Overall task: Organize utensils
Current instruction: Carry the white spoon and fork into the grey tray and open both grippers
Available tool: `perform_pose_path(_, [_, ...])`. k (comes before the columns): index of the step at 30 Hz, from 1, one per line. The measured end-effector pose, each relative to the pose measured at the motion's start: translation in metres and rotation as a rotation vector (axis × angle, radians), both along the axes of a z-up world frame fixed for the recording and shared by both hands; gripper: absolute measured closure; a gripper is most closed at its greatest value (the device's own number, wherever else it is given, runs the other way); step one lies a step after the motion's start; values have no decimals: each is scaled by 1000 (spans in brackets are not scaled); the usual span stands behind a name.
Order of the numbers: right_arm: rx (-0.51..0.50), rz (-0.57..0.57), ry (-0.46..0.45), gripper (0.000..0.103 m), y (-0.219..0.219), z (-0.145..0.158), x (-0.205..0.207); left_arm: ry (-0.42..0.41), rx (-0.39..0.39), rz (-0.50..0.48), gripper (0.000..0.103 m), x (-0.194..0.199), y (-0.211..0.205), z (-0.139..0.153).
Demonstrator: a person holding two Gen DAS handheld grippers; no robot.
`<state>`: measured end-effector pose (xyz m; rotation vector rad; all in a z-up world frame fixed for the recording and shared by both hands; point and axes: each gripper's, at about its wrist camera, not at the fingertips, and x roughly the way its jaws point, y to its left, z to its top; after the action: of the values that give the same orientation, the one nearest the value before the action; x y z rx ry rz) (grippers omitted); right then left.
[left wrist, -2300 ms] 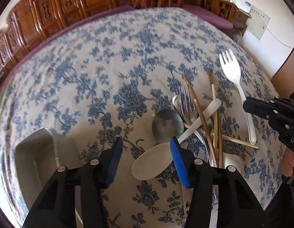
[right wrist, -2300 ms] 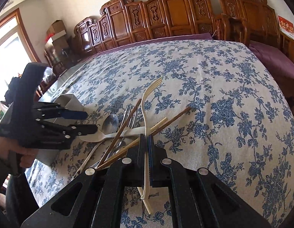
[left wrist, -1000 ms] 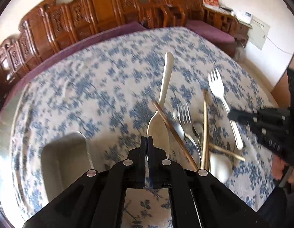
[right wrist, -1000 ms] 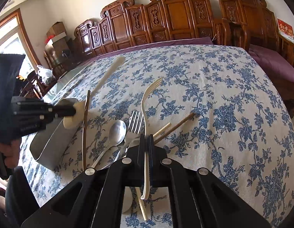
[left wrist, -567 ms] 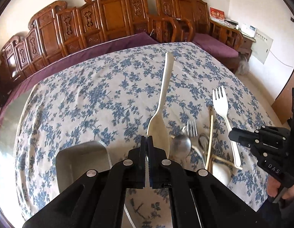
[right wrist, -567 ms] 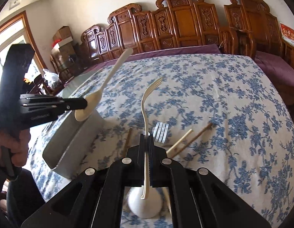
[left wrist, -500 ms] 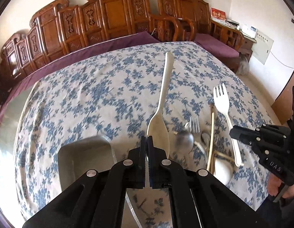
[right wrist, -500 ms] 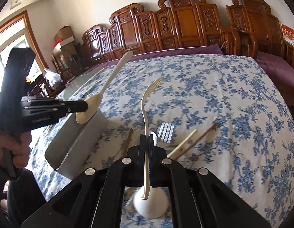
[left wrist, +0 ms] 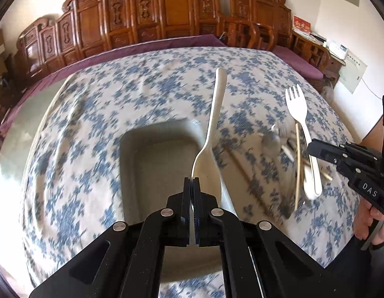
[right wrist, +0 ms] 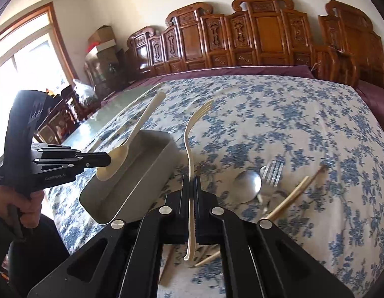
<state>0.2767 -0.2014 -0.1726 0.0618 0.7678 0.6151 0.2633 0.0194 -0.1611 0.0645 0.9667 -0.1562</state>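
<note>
We see our left gripper clenched on the bowl of a cream plastic spoon, its handle pointing up and away from the fingers, and from the right wrist view that spoon hangs over the near end of the grey metal tray. In the left wrist view the tray lies directly beneath and ahead of our fingertips. Our right gripper is clamped on the handle of a cream plastic fork, tines up and forward, with the tray just left of the fingers. To the right of those fingers, on the blue floral tablecloth, lie a metal spoon, a metal fork and wooden chopsticks, bunched together.
</note>
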Motion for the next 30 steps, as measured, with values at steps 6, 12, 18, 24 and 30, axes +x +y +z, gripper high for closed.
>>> perform_pose_path(6, [-13, 27, -1, 99, 15, -3, -6, 47, -2, 49, 102, -12, 24, -20])
perform_pose_path(12, [-15, 33, 0, 99, 21, -5, -9, 81, -10, 76, 102, -13, 34, -35])
perform_pose_path(18, [-13, 19, 17, 99, 24, -5, -9, 66, -28, 85, 99, -9, 38, -39])
perform_pose_path(24, [-33, 24, 25, 99, 39, -2, -5, -3, -62, 95, 94, -15, 47, -30])
perform_pose_path(30, [-28, 52, 29, 99, 74, 5, 2, -84, -74, 101, 94, -23, 58, -12])
